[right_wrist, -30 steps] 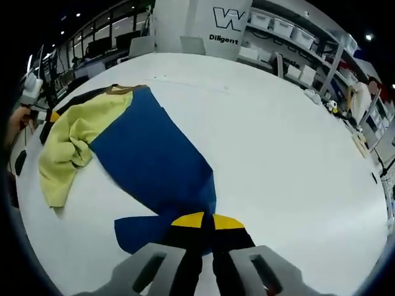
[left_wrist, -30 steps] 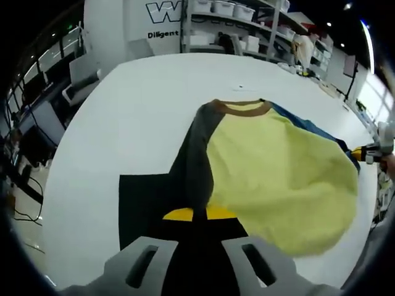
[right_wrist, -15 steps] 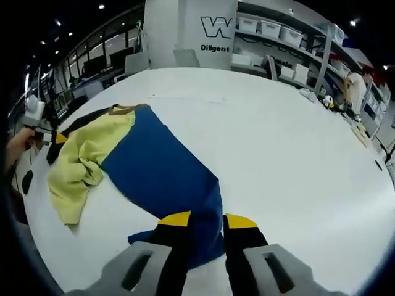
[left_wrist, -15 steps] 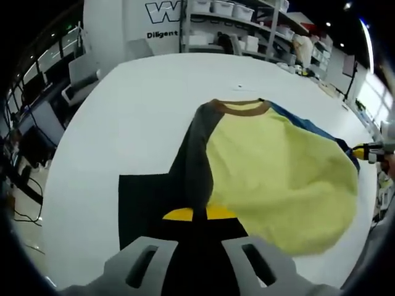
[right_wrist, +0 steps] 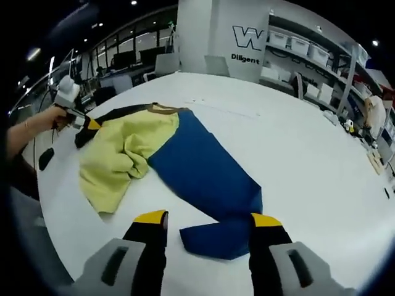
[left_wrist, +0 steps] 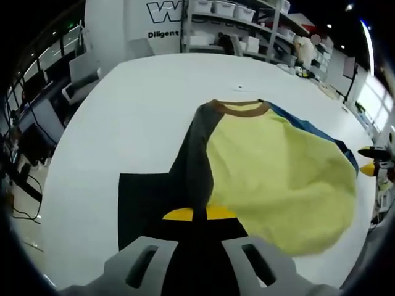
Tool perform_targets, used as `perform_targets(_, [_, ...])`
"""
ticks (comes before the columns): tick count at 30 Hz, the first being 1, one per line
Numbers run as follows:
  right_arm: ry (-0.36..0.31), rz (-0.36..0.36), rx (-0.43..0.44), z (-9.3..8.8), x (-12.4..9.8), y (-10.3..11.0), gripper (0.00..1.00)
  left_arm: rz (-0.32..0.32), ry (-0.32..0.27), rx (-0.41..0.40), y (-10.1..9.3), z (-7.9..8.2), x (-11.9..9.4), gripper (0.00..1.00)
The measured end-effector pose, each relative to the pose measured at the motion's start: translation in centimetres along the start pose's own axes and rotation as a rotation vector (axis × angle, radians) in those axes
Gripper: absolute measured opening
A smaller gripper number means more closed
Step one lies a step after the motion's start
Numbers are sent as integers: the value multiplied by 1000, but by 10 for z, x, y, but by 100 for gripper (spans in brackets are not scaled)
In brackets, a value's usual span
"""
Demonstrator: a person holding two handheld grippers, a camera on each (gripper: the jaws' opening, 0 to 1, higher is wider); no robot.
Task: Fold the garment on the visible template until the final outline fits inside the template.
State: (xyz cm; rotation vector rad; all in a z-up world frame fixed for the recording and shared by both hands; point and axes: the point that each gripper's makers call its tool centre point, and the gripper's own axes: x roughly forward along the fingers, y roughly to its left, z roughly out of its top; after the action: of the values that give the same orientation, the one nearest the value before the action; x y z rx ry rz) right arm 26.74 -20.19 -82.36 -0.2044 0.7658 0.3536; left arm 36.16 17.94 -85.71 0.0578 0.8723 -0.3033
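On the white table (right_wrist: 321, 160) we see the garment (left_wrist: 271, 166) spread beside the black template (left_wrist: 145, 197), mostly unfolded: our left gripper (left_wrist: 193, 216) pinches its dark sleeve (left_wrist: 191, 166), our right gripper (right_wrist: 207, 219) gapes wide above the blue sleeve (right_wrist: 210, 179).

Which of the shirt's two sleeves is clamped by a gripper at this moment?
The dark grey sleeve: the left gripper is shut on its end. The blue sleeve lies free between the open right gripper's jaws.
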Motion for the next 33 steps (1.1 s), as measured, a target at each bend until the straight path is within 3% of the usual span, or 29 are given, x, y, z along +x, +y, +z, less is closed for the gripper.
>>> perform_targets(8, [19,48,-19,-11,3,16,68,-3,1,-6,-1,-1,0,1])
perform_targets(15, [41,87,-16,-25,11,24,71,-5,2,-11,-1,-1,0,1])
perform_targets(24, [77,63,-36,-40,14,17,51,4,-1,-4,-1,0,0,1])
perform_targets(28, [87,-1,-114,-42,11,3,32,6,-1,-1,-1,0,0,1])
perform_targets(33, [74,-17,-107,-41,9,0,17,4,0,-2,0,0,0,1])
